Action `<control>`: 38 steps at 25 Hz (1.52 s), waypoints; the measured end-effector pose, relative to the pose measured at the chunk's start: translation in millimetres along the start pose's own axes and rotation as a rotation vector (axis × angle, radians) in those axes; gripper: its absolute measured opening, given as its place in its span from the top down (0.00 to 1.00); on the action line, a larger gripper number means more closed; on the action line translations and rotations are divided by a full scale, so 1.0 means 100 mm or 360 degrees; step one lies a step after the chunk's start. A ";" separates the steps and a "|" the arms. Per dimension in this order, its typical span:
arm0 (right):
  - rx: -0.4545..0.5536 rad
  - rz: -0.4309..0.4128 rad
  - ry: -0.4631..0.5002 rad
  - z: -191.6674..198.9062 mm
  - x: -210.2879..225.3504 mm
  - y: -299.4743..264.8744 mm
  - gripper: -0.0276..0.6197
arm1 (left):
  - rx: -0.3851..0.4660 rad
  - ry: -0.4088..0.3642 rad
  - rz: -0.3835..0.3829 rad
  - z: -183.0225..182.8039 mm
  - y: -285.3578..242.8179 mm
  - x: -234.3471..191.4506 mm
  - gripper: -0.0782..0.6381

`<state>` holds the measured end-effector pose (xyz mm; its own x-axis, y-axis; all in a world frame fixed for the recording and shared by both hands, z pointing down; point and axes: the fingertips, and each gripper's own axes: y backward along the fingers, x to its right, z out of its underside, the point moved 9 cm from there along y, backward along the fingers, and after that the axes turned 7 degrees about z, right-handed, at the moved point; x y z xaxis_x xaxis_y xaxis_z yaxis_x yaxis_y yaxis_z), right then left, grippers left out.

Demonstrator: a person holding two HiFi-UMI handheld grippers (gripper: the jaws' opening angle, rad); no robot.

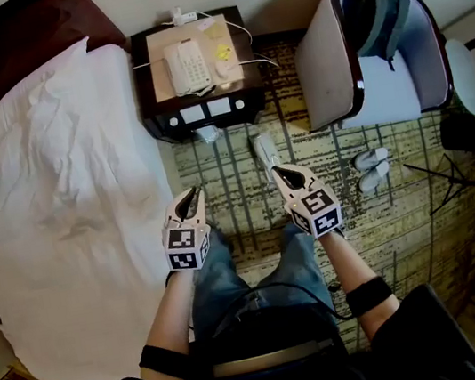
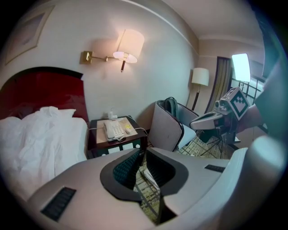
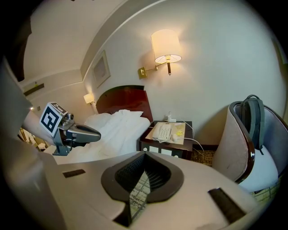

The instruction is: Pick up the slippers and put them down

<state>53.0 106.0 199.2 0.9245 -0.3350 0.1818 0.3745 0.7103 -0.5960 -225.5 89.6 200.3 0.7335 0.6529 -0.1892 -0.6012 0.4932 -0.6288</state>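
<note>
The left gripper (image 2: 143,152) and right gripper (image 3: 144,156) each have their jaws drawn together on nothing. A white slipper (image 1: 264,149) lies untouched on the carpet (image 1: 239,198) just ahead. A white pair (image 1: 371,168), likely slippers too, sits by the armchair (image 1: 326,70). Picking up and putting down both seem still to be done.

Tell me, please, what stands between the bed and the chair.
A dark nightstand stands there with a white phone on top, the bed on one side and the chair on the other. The head view shows it best.

Two tools (image 1: 193,194) (image 1: 276,170), one bed (image 1: 57,188), one nightstand (image 1: 147,91), one telephone (image 1: 186,65), one armchair (image 1: 326,70).
</note>
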 end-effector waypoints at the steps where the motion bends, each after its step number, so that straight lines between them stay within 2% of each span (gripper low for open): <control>1: -0.0018 -0.0004 0.0010 0.05 -0.02 -0.11 0.95 | -0.0017 0.0023 0.0013 0.06 -0.10 -0.06 0.82; 7: -0.0121 -0.0024 0.0020 0.52 -0.07 -0.91 0.95 | -0.0047 0.0253 0.0053 0.56 -0.83 -0.48 0.70; 12: -0.0155 -0.0041 0.0088 0.97 -0.05 -1.73 0.95 | -0.0033 0.0519 0.0058 1.23 -1.56 -0.87 0.60; 16: -0.0178 -0.0044 0.0100 1.44 0.03 -2.41 0.95 | -0.0060 0.0673 0.0052 1.78 -2.19 -1.15 0.50; 20: -0.0223 -0.0083 0.0136 1.85 0.02 -2.95 0.95 | -0.0087 0.0790 0.0040 2.27 -2.79 -1.42 0.45; 23: -0.0234 -0.0048 0.0127 2.22 0.17 -3.37 0.95 | -0.0066 0.0898 0.0049 2.62 -3.29 -1.63 0.44; 25: -0.0243 -0.0029 0.0102 2.46 0.24 -3.64 0.95 | -0.0060 0.0931 0.0064 2.83 -3.56 -1.77 0.44; 31: -0.0255 -0.0021 0.0123 2.98 0.30 -4.30 0.95 | -0.0137 0.0881 0.0103 3.31 -4.25 -2.14 0.44; 33: -0.0254 -0.0022 0.0118 3.11 0.32 -4.46 0.95 | -0.0158 0.0909 0.0084 3.44 -4.44 -2.28 0.42; 38: -0.0244 -0.0024 0.0110 3.38 0.42 -4.79 0.95 | -0.0115 0.1013 0.0092 3.64 -4.84 -2.57 0.42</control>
<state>-63.4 -39.4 756.6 0.9098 -0.3905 0.1406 0.3683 0.6036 -0.7071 -238.5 -108.0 828.2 0.7585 0.1973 -0.6211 -0.6390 0.4127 -0.6491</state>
